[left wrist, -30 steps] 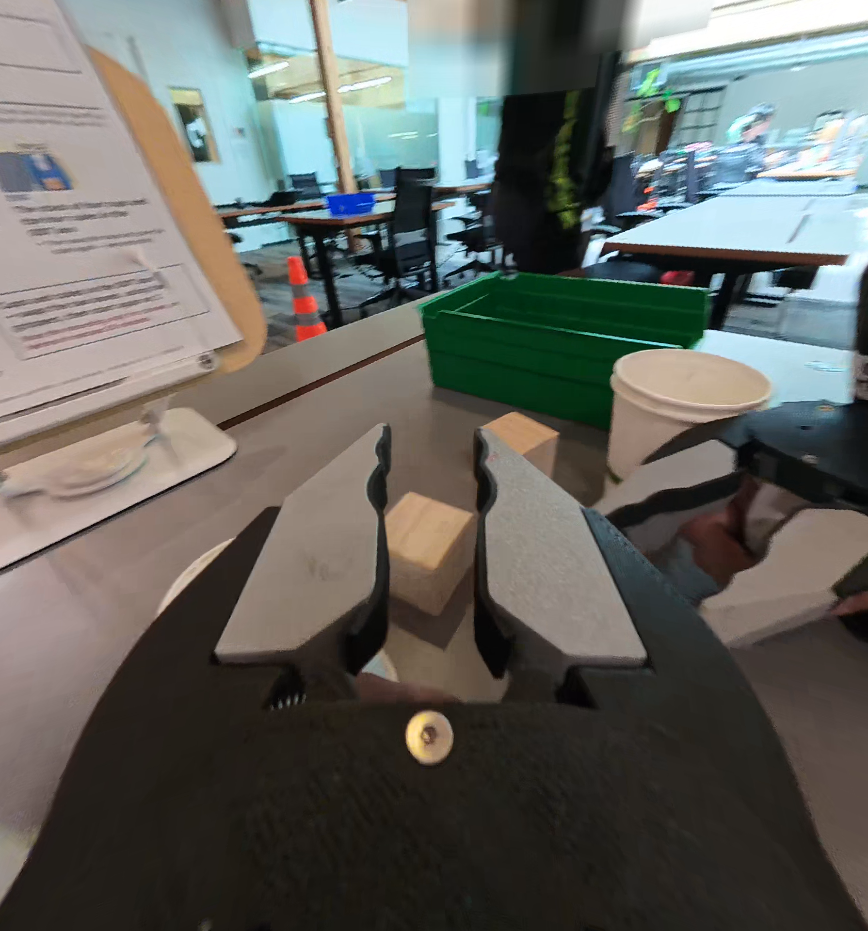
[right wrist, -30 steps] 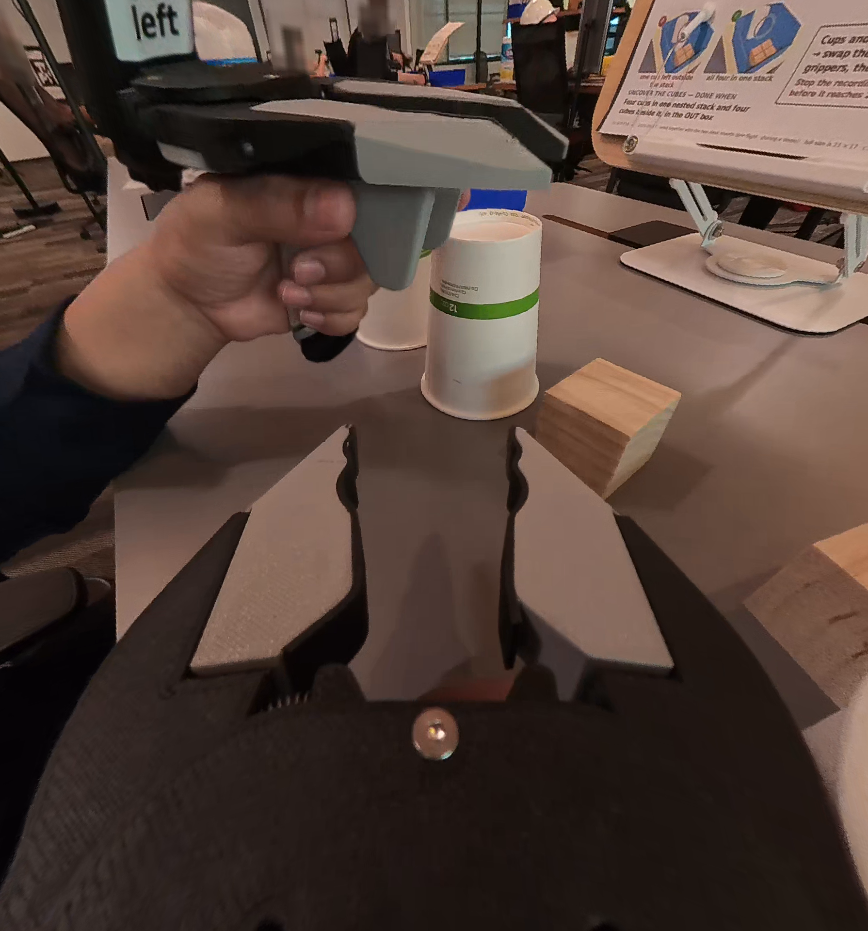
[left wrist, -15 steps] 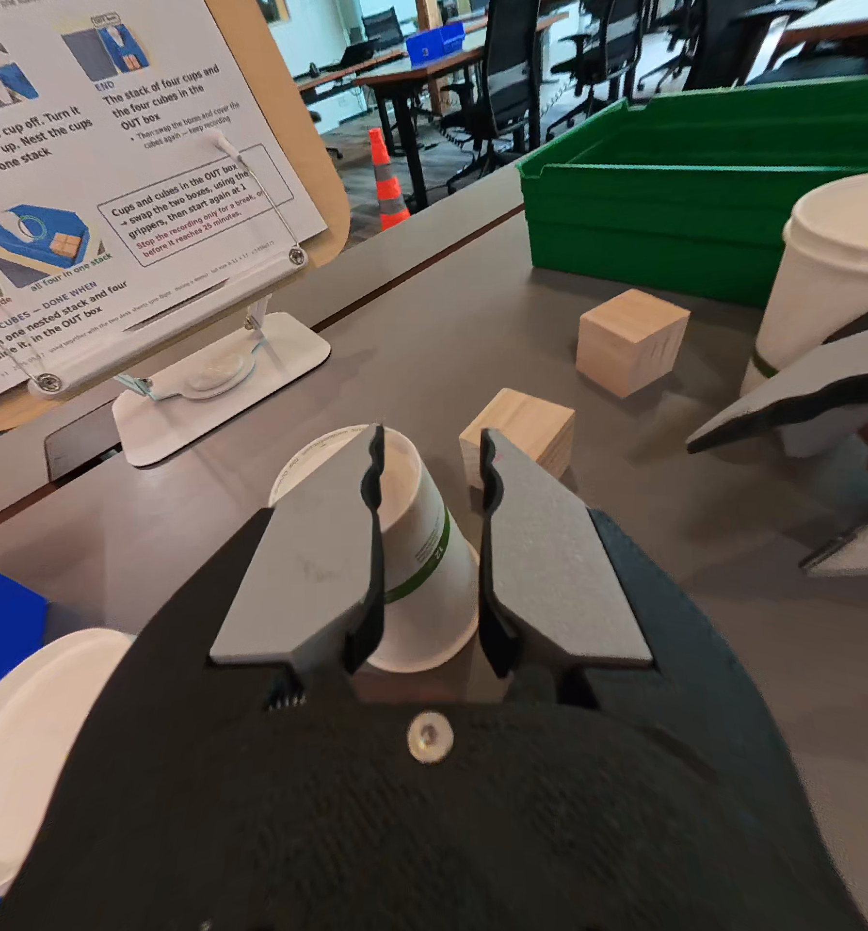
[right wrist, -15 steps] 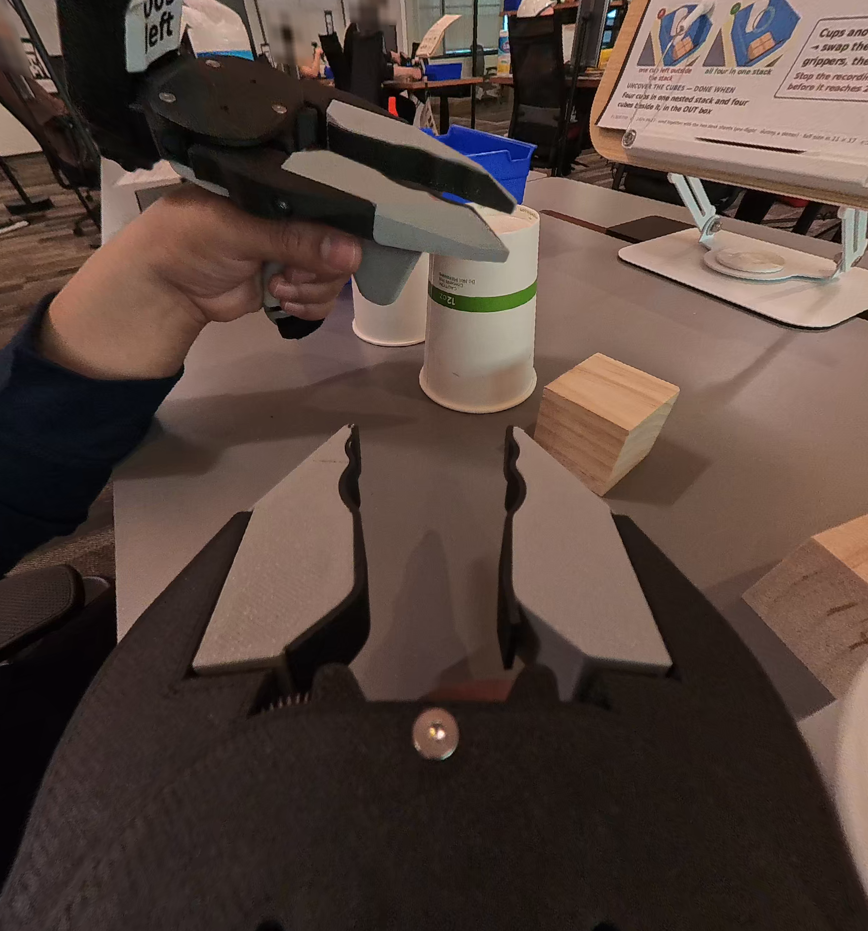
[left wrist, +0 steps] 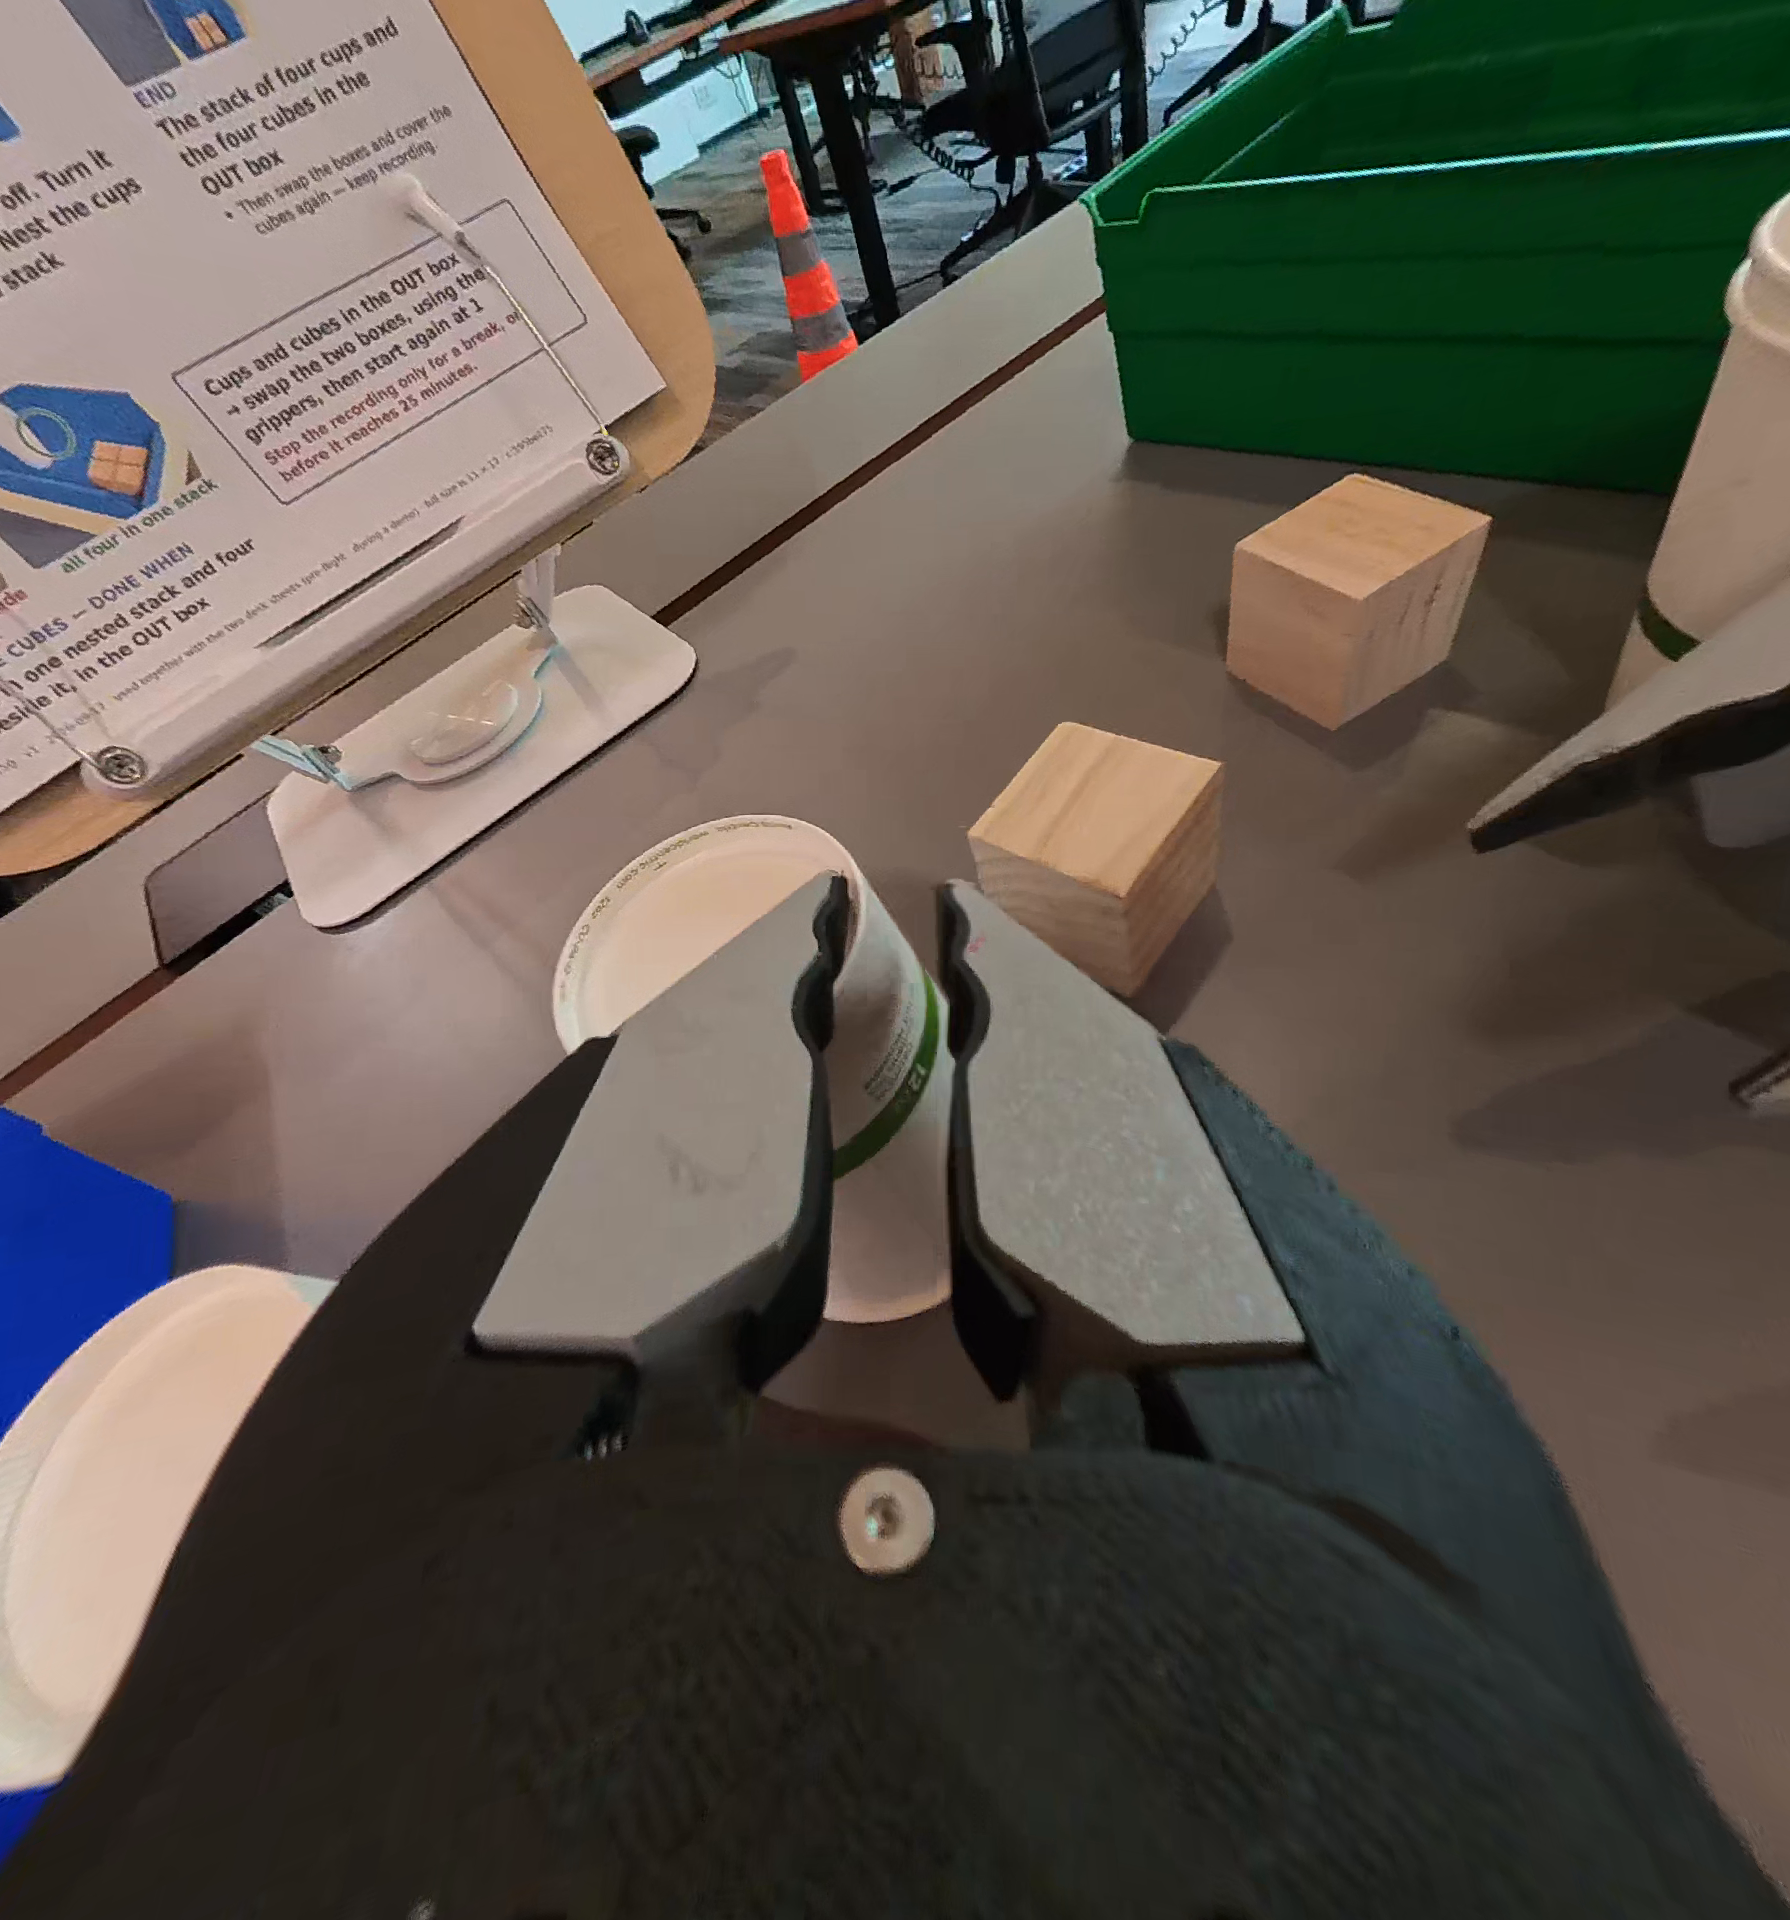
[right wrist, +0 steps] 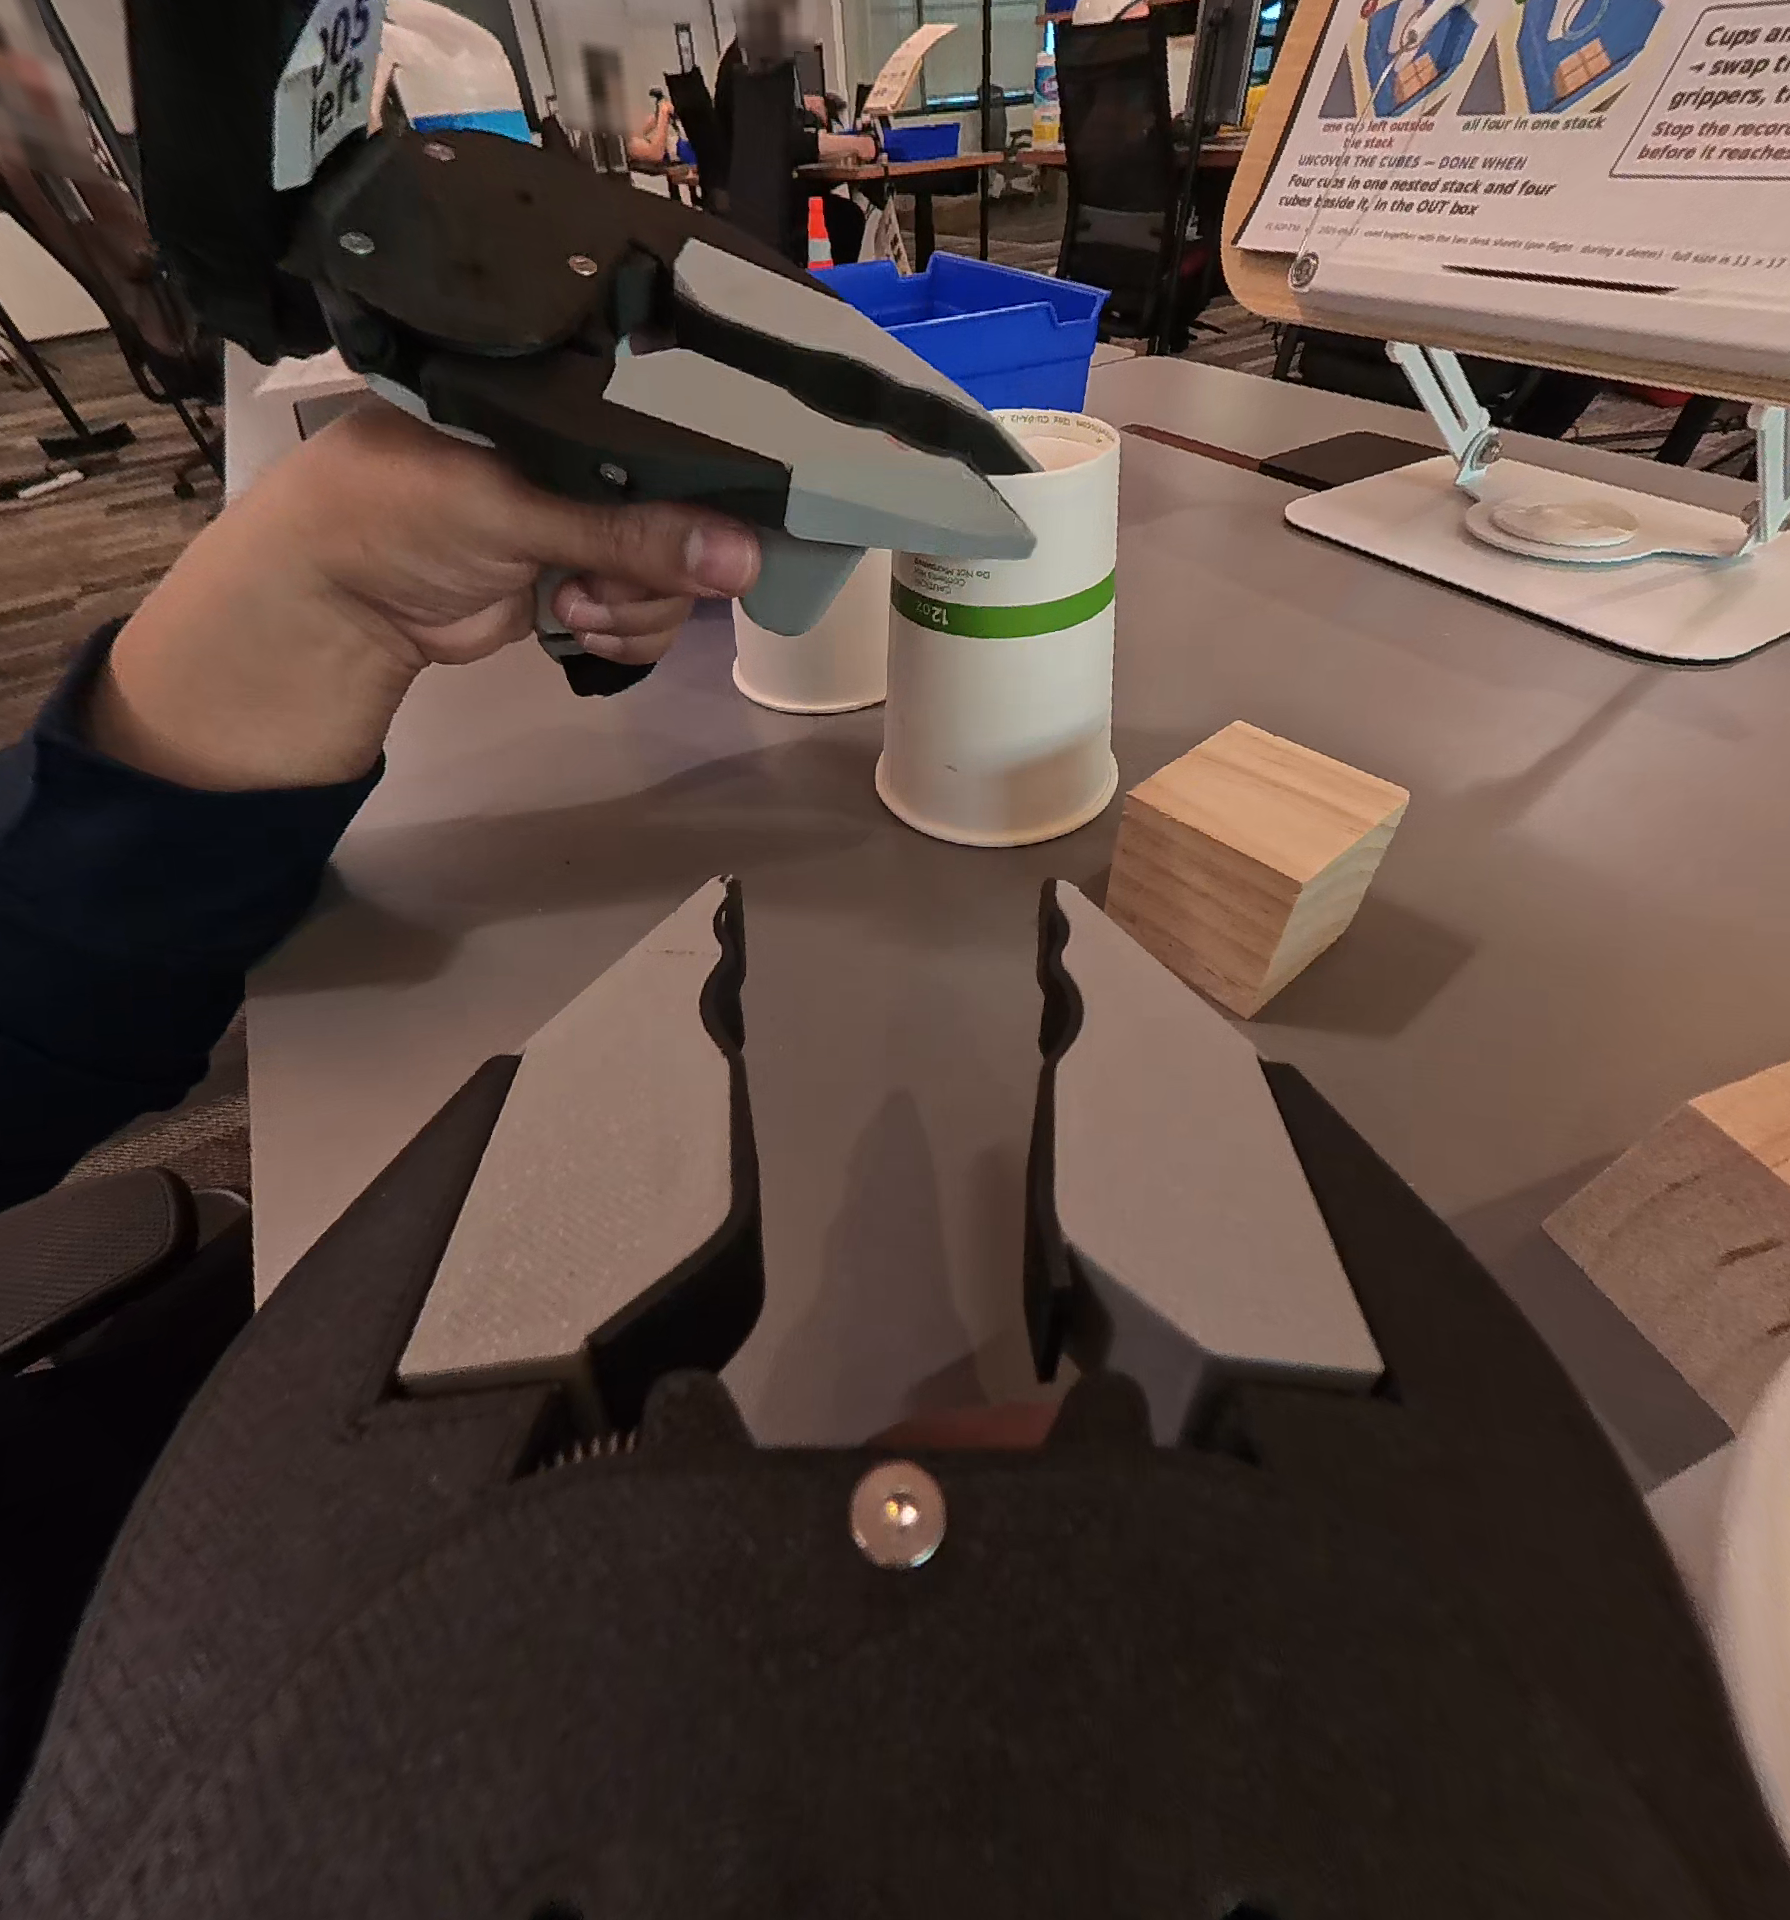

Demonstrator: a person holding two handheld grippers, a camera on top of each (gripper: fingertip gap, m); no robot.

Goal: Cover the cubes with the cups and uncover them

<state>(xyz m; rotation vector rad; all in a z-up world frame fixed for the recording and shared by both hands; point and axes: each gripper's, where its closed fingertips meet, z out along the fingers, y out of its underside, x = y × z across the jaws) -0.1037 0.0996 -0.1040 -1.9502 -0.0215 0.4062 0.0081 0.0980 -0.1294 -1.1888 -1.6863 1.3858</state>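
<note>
L gripper (left wrist: 886,904) seems pinching cup (left wrist: 870,1091) rim (upside-down); R gripper (right wrist: 891,904) spread, bare.

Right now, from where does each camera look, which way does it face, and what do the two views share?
Left wrist view: sits on the left gripper, looking down its fingers at an upside-down paper cup, two wooden cubes, a green bin; the right gripper's fingers enter at right.
Right wrist view: sits on the right gripper, open over bare grey table, facing the person's hand holding the left gripper at the cup's top.
Shared: that green-banded cup, the nearest cube, the instruction stand.
</note>
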